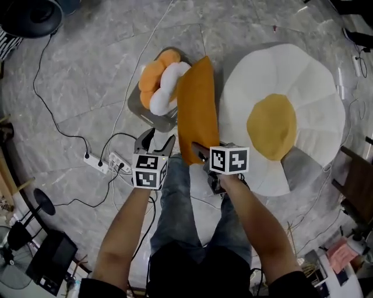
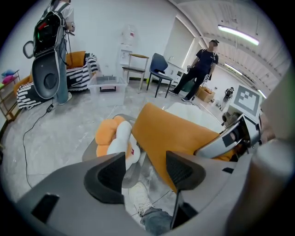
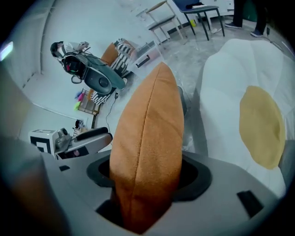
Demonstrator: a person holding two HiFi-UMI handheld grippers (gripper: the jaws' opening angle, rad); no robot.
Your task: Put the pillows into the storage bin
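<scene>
Beside the storage bin (image 1: 165, 123), right gripper (image 1: 201, 153) clamped the orange pillow (image 1: 198, 110); left gripper (image 1: 157, 140) jaws stood wide apart, empty.

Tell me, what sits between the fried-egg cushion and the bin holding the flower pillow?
The orange pillow, gripped by the right gripper, stands between them; the head view shows it.

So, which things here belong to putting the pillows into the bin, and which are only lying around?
For the job: flat orange fabric pillow, clamped in the right gripper; grey storage bin; orange-and-white flower-shaped pillow inside it; large white fried-egg cushion on the floor, probably; left gripper, open and empty.
Lying about: white power strip; dark round appliance.
</scene>
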